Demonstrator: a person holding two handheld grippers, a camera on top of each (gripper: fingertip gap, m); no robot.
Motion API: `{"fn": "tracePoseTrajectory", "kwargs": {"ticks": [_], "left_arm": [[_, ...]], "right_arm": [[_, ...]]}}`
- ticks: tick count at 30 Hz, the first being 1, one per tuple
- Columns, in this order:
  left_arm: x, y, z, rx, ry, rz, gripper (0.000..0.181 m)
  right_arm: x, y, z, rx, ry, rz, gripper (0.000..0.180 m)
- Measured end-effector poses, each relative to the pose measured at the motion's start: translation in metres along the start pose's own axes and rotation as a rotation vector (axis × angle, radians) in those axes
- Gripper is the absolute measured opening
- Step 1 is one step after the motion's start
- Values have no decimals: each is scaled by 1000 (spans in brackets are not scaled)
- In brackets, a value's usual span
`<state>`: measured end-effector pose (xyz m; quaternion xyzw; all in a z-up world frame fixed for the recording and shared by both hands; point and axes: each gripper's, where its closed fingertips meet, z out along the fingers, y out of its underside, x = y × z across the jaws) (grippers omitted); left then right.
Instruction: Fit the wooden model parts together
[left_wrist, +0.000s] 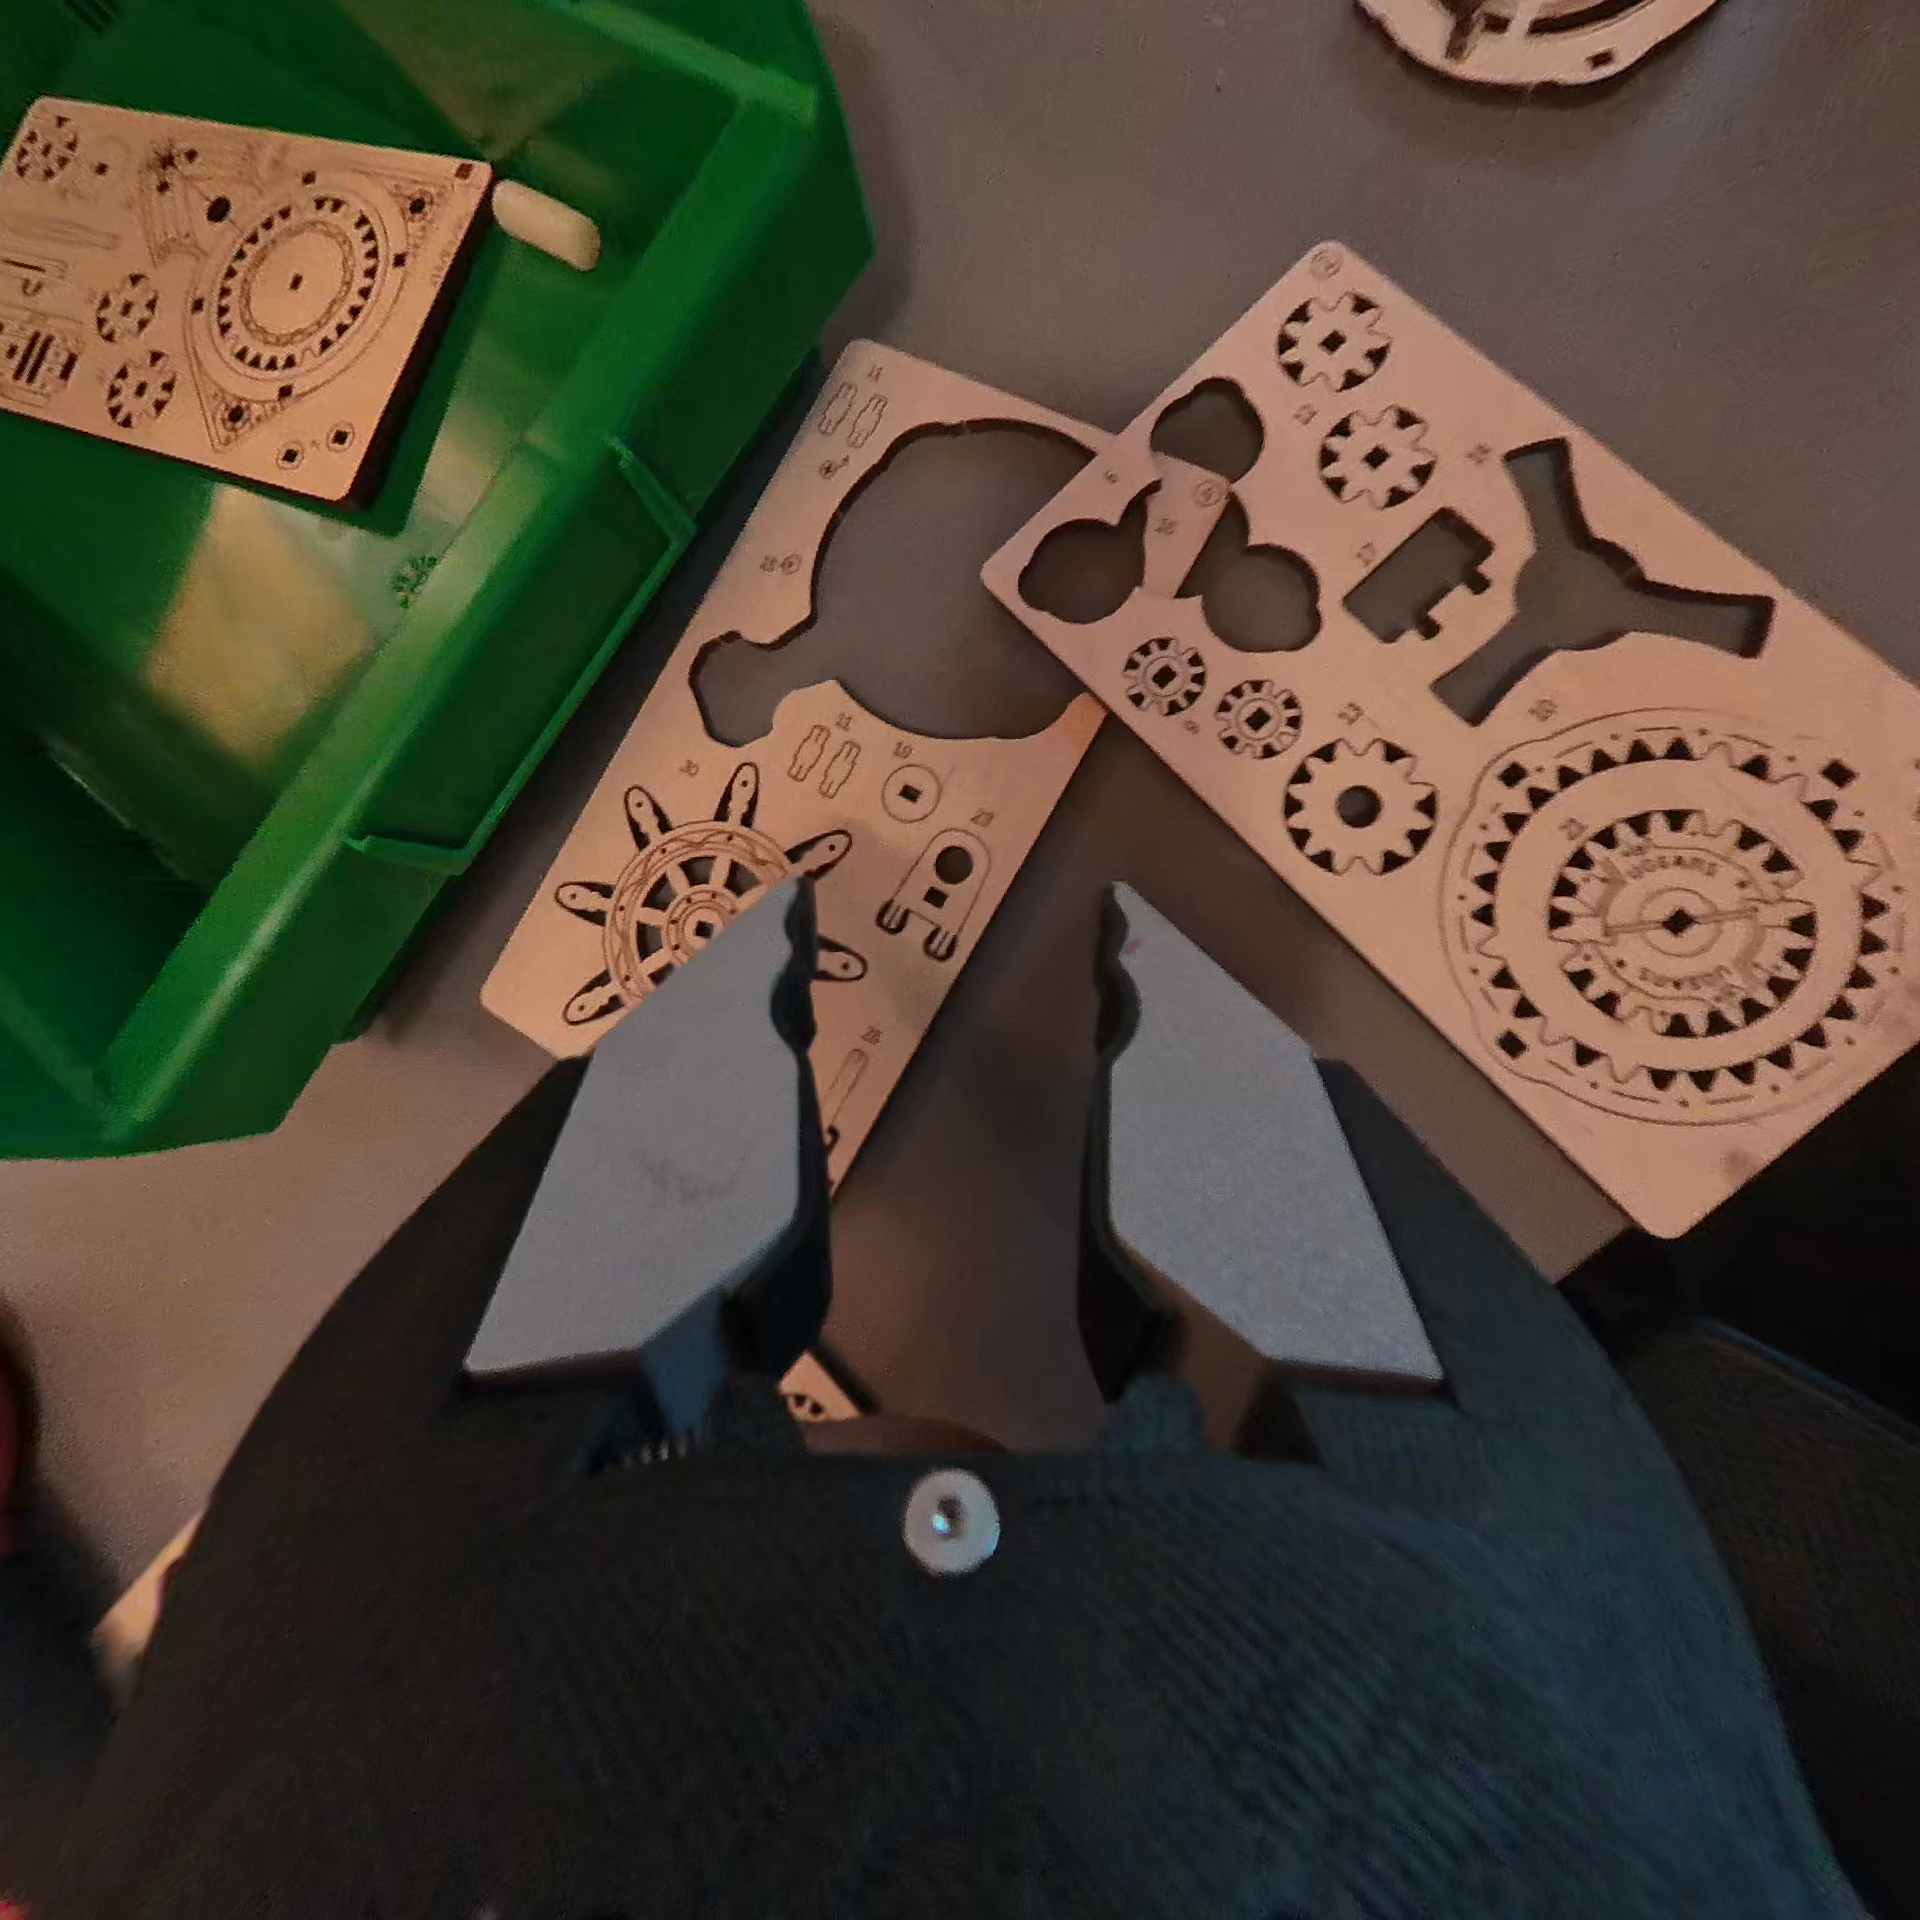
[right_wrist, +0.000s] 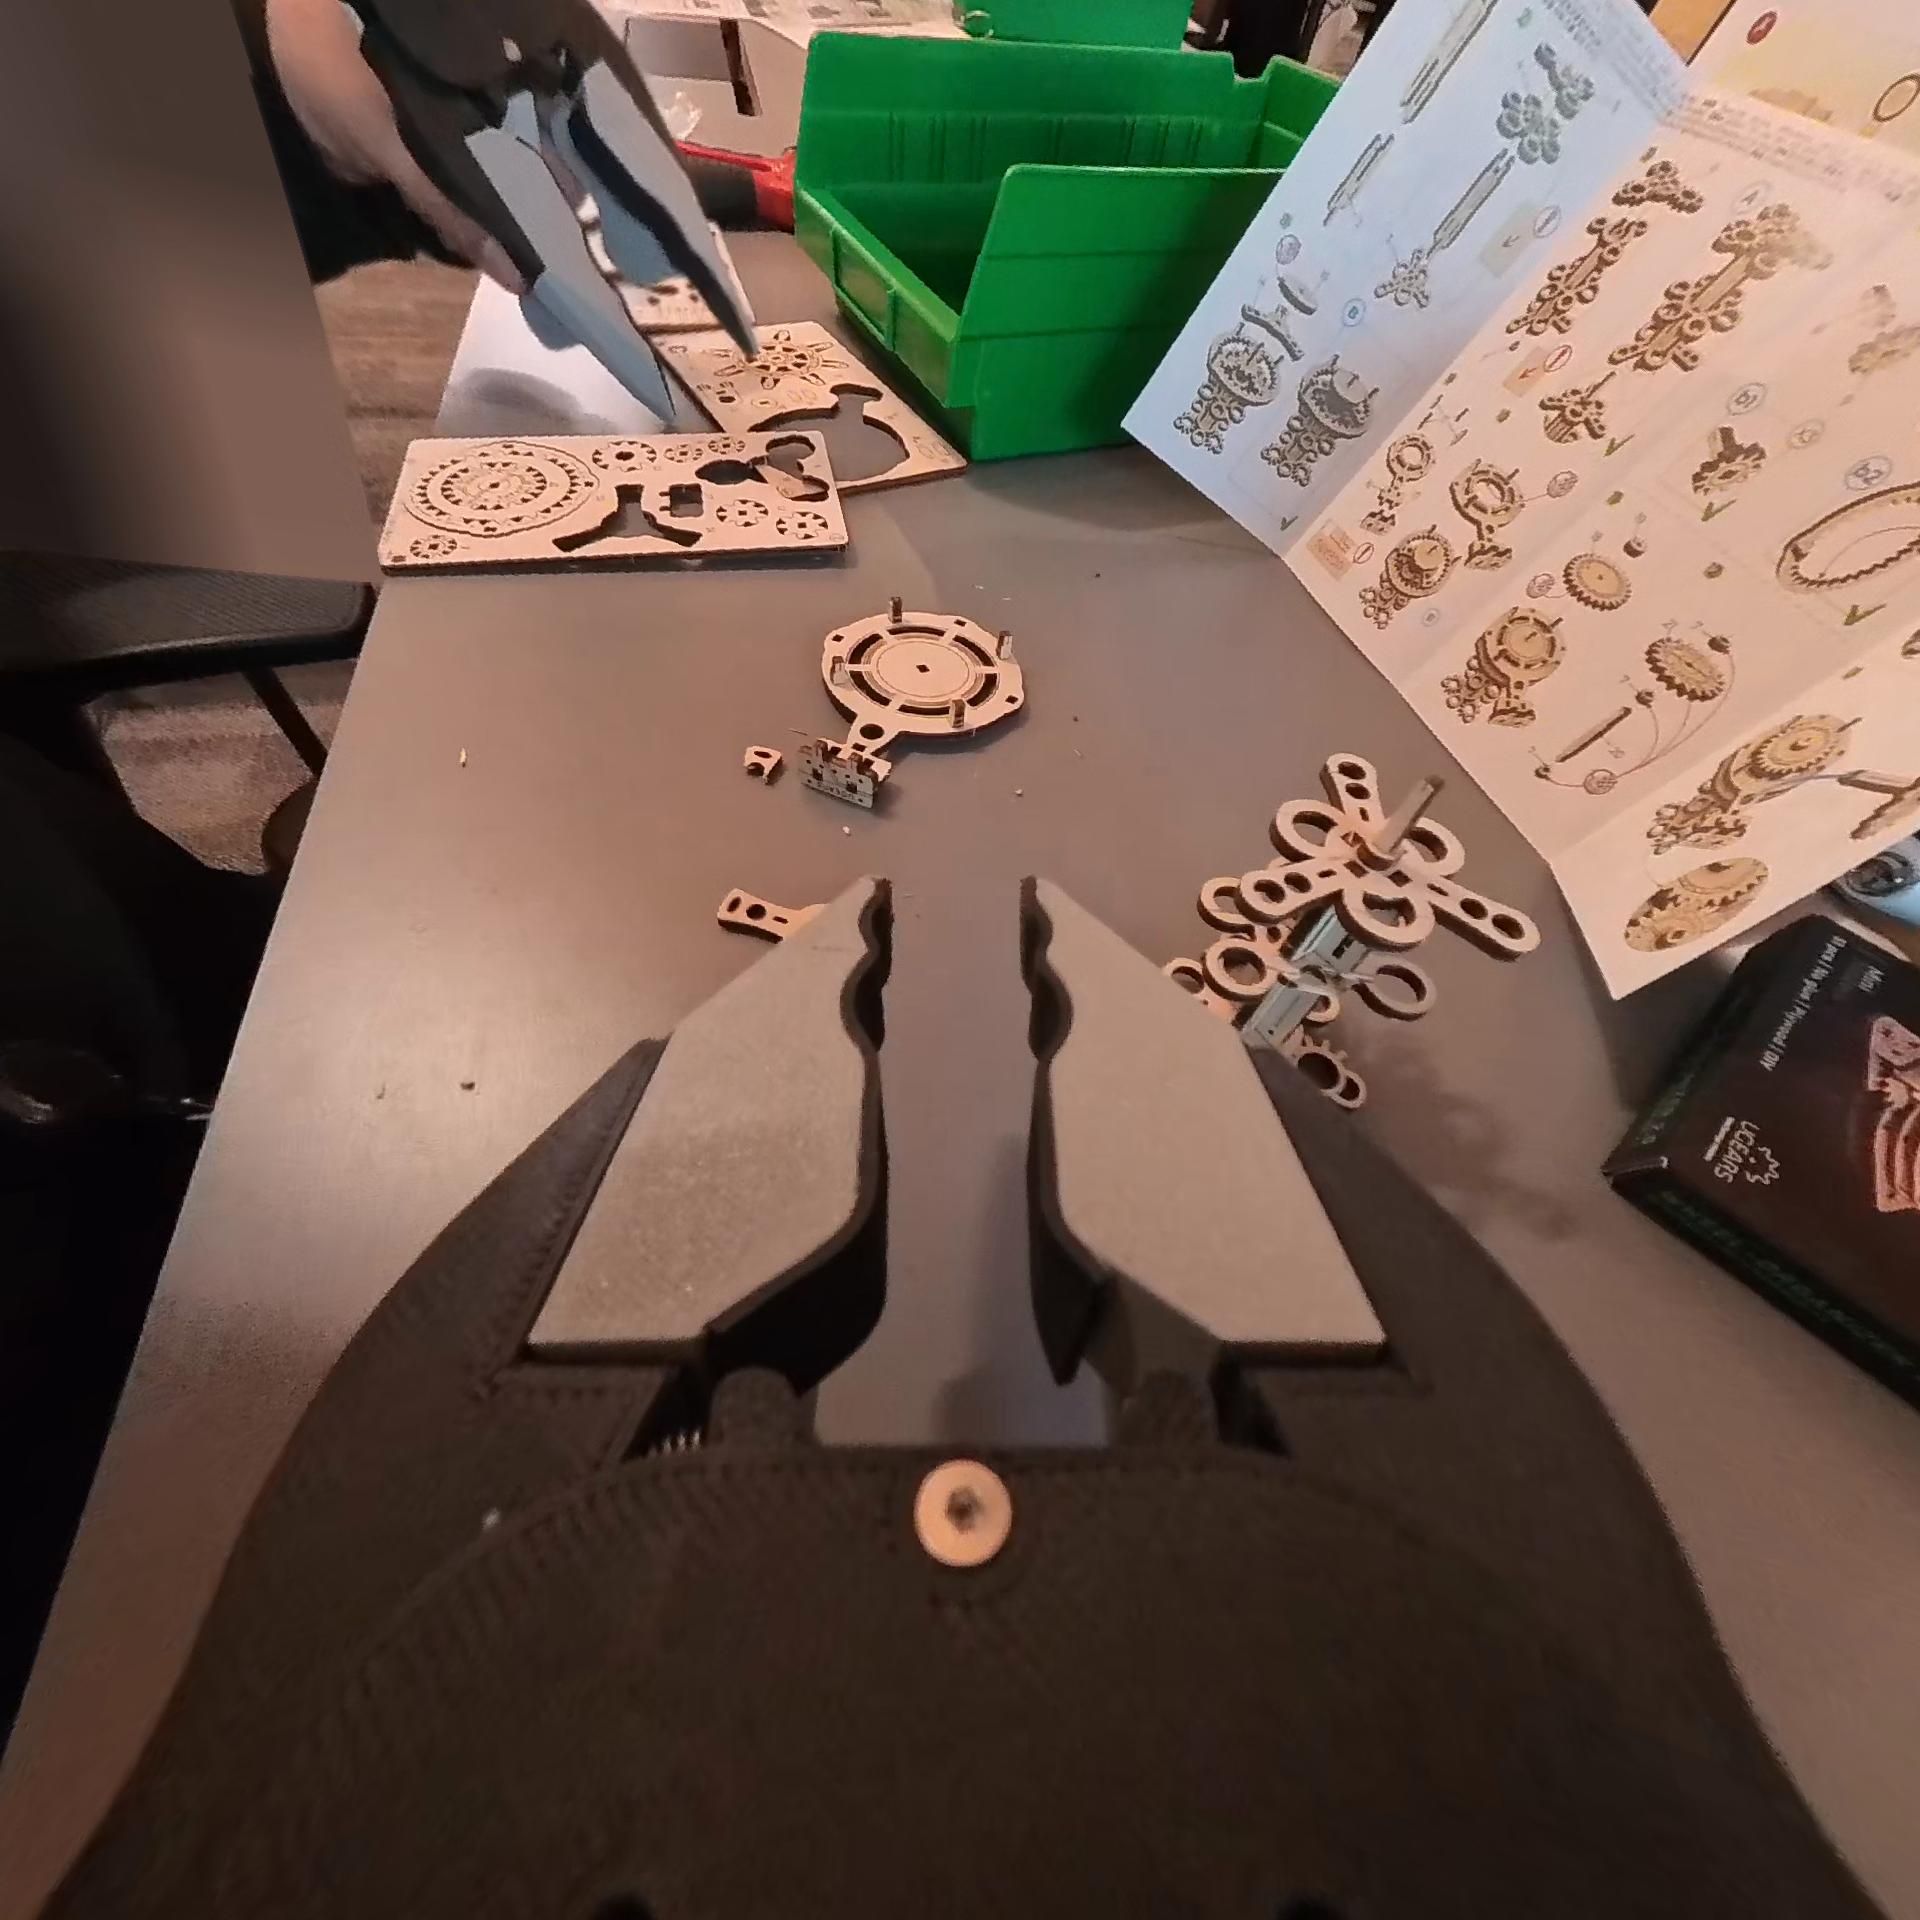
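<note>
Two laser-cut wooden part sheets lie on the grey table: one with a ship's wheel (left_wrist: 790, 748) and one with gears and a large ring (left_wrist: 1475, 727), which overlaps the first. My left gripper (left_wrist: 956, 904) is open and empty, hovering just above them. In the right wrist view the same sheets (right_wrist: 613, 504) lie at the far left under the left gripper (right_wrist: 707, 379). My right gripper (right_wrist: 956, 894) is open and empty above the table. Ahead of it lie a round wooden base with pegs (right_wrist: 920, 670), small loose pieces (right_wrist: 753, 914) and a ringed wooden assembly (right_wrist: 1340, 904) to its right.
A green plastic bin (left_wrist: 499, 582) holds another wooden sheet (left_wrist: 229, 301) and a white lump (left_wrist: 545, 223); it also shows in the right wrist view (right_wrist: 1039, 249). An open instruction booklet (right_wrist: 1558, 436) stands at the right, a dark box (right_wrist: 1787, 1153) below it. A black chair (right_wrist: 156, 623) is left of the table. My hands' fingertips stand some 35 cm from each other.
</note>
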<state>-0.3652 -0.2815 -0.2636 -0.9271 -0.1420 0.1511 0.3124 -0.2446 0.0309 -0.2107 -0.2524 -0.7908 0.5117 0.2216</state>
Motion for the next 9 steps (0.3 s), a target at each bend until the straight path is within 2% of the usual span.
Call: {"fn": "tracePoseTrajectory", "kwargs": {"ticks": [1, 3, 4, 5, 9], "left_arm": [[3, 0, 0, 17, 16, -14, 46], [12, 0, 0, 55, 67, -58, 39], [18, 0, 0, 75, 98, -84, 41], [20, -1, -1, 93, 103, -96, 46], [24, 4, -6, 100, 80, -98, 41]], "right_arm": [[0, 0, 1, -1, 0, 6, 21], [2, 2, 3, -7, 0, 16, 22], [3, 2, 4, -10, 3, 20, 22], [5, 2, 5, -9, 6, 25, 22], [13, -1, 4, 14, 20, 57, 22]]}}
